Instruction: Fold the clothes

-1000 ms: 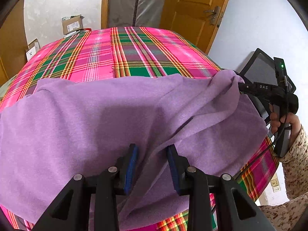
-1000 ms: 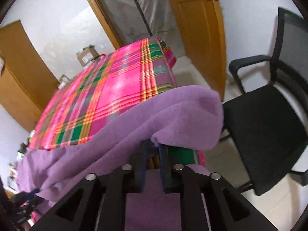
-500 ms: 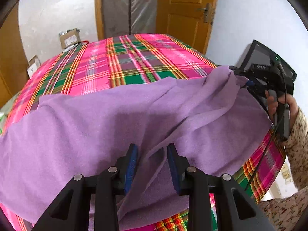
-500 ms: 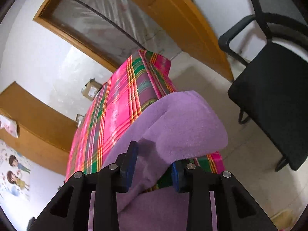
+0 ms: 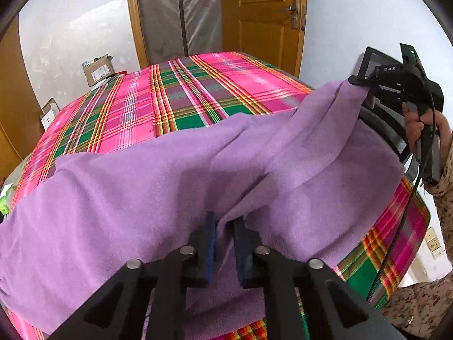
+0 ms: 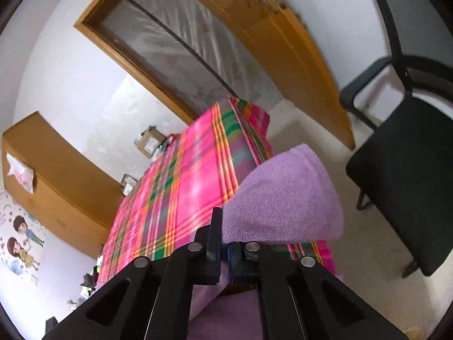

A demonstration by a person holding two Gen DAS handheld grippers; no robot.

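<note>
Purple fleece fills most of the left wrist view: the cloth (image 5: 158, 187) lies spread over a table covered with a pink and green checked tablecloth (image 5: 181, 96). The near edge of the cloth hangs over the table side toward the camera. The left gripper (image 5: 225, 243) has its two fingers drawn close together on a raised fold of this cloth, and the fabric stands up between the blue pads (image 5: 211, 243). At the right side, the right gripper (image 5: 365, 83) holds another corner of the cloth lifted above the table, so the fabric makes a tent-like slope from that corner down to the table. A hand (image 5: 421, 124) with a flowered sleeve (image 5: 447, 175) grips the handle of that tool. Behind the table there are a wooden door (image 5: 263, 19) and a cardboard box (image 5: 99, 69) near the wall.

In the right wrist view the camera is tilted. The right gripper (image 6: 225, 248) is closed narrow on the cloth (image 6: 283, 204), and a rounded flap of purple fabric rises over the fingers. More purple fabric hangs below the fingers, though this part is partly hidden by the tool, so I cannot say how it falls. The tablecloth (image 6: 181, 187) stretches away to the left. A black chair (image 6: 407, 164) stands on the floor at the right, apart from the table. A wooden cabinet (image 6: 56, 170) stands against the left wall.
</note>
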